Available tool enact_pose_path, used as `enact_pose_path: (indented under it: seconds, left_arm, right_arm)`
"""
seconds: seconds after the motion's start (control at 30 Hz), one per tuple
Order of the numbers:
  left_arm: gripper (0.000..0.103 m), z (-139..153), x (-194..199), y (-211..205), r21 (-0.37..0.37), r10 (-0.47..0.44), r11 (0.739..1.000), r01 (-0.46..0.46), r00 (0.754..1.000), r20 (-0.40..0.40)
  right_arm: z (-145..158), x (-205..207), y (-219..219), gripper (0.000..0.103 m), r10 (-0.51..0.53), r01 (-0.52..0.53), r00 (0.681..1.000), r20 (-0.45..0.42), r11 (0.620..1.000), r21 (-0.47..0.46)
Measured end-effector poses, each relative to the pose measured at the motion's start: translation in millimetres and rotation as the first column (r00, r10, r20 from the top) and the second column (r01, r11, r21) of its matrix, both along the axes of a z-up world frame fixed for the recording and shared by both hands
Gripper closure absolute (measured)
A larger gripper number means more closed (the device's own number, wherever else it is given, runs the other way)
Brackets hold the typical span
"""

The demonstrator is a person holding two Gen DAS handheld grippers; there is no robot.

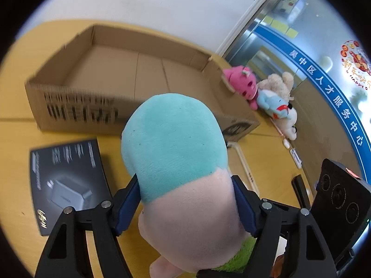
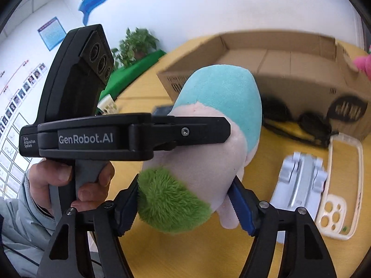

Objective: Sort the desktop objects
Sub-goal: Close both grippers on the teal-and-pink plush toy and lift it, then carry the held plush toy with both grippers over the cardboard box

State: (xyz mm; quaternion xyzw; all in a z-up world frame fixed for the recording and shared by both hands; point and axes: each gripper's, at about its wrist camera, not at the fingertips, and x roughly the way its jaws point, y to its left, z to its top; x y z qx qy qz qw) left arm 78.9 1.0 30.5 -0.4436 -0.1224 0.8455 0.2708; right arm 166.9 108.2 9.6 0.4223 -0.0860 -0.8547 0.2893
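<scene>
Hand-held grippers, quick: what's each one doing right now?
Left hand-held gripper: shut on the plush toy.
Right hand-held gripper: shut on the same plush toy.

Both views are bright and evenly lit, so you get only soft shadows. Heavy fisheye: black corners, lines bowed at the rim. Motion blur smears the box (image 1: 116, 74) print in your left view and its near wall (image 2: 289, 78) in your right. The plush (image 1: 176, 153) sits close and soft-focused. Glass door (image 1: 301, 46) shows pale glare. The wall (image 1: 162, 0) washes out near white.
</scene>
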Motion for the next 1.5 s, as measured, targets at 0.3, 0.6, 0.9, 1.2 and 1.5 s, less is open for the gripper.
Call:
enact_pose_path:
  seconds: [0.3,0.6,0.9,1.2,1.5]
  left_arm:
    - [0.030,116.0,-28.6,2.0,-0.001,-0.014,1.000,0.014,0.962,-0.271]
    - [0.030,233.4,-90.2,-1.0,0.014,-0.012,1.000,0.021,0.886,-0.464]
    - [0.030,272.5,-163.8,-16.8,0.002,0.018,1.000,-0.019,0.862,-0.506]
    - [0.030,192.0,-266.6,-38.7,-0.002,0.053,0.998,-0.058,0.932,-0.358]
    - [0.030,54.5,-342.9,-51.0,-0.030,0.040,0.999,-0.041,0.998,-0.057]
  right_arm:
    - [104.5,-21.0,-3.0,0.033,0.014,-0.012,0.971,-0.237,1.000,0.011]
    - [228.4,-91.3,-0.6,0.034,0.024,-0.027,0.905,-0.425,1.000,0.000]
    - [284.2,-174.6,-11.4,0.034,0.048,-0.067,0.890,-0.454,0.997,-0.024]
    - [226.7,-292.4,-21.9,0.034,0.041,-0.070,0.947,-0.317,0.994,-0.081]
    - [88.7,-369.1,-32.9,0.034,0.018,-0.022,0.999,-0.032,0.993,-0.117]
